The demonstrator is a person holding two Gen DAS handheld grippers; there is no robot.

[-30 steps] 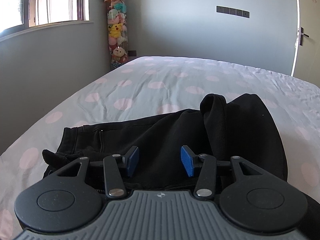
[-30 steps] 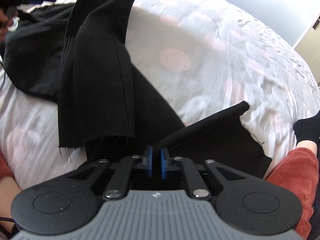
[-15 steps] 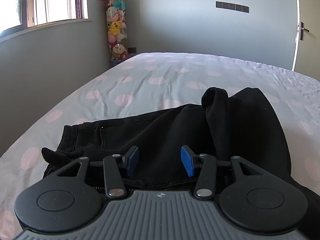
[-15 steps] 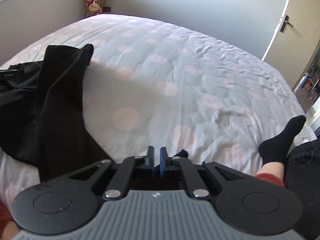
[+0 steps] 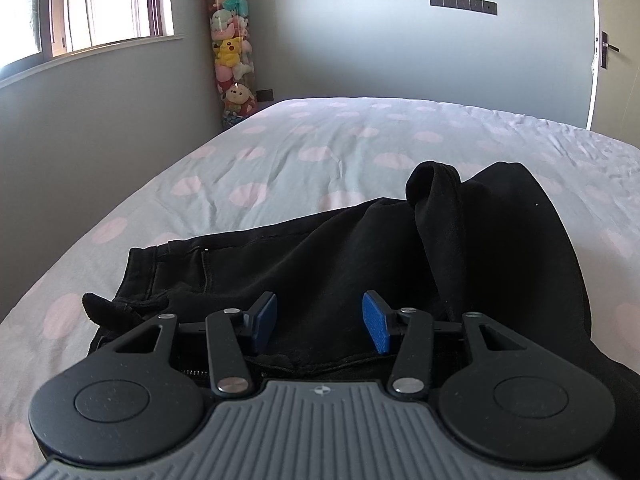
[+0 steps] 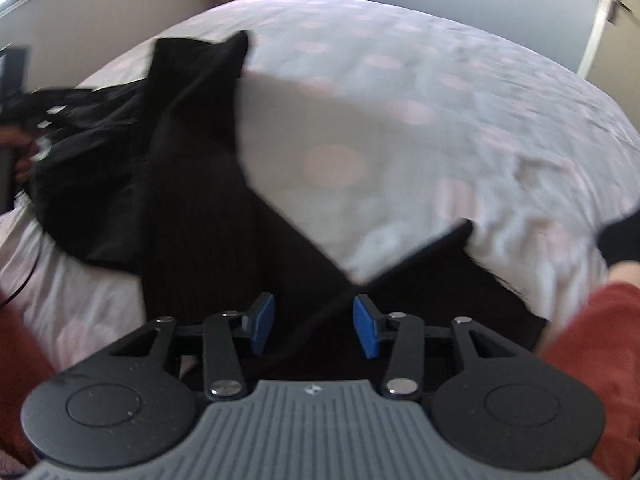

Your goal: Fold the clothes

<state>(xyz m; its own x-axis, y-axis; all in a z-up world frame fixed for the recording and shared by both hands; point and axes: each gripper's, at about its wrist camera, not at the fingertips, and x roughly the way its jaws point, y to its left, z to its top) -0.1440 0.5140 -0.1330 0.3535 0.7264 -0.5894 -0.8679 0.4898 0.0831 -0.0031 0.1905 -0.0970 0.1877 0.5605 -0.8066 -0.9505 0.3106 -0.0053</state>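
Black trousers (image 5: 340, 248) lie on the bed with pink dots (image 5: 312, 152), waistband at the left and one leg folded up into a hump at the right. My left gripper (image 5: 320, 322) is open just over the near edge of the waist, holding nothing. In the right wrist view, which is blurred, the trousers (image 6: 192, 184) stretch from the far left toward me, with a leg hem at the lower right. My right gripper (image 6: 314, 324) is open above the leg cloth, and a fold ridge runs between its fingers.
A tall clear tube of plush toys (image 5: 232, 52) stands in the far corner beside a window (image 5: 100, 4). A door (image 5: 616, 52) is at the far right. My legs in red cloth (image 6: 592, 360) and a black sock (image 6: 620, 236) rest at the bed's near right.
My right gripper was shut on the trouser leg and has opened. Its view swung up and back down over the leg. My left gripper stayed open in place.
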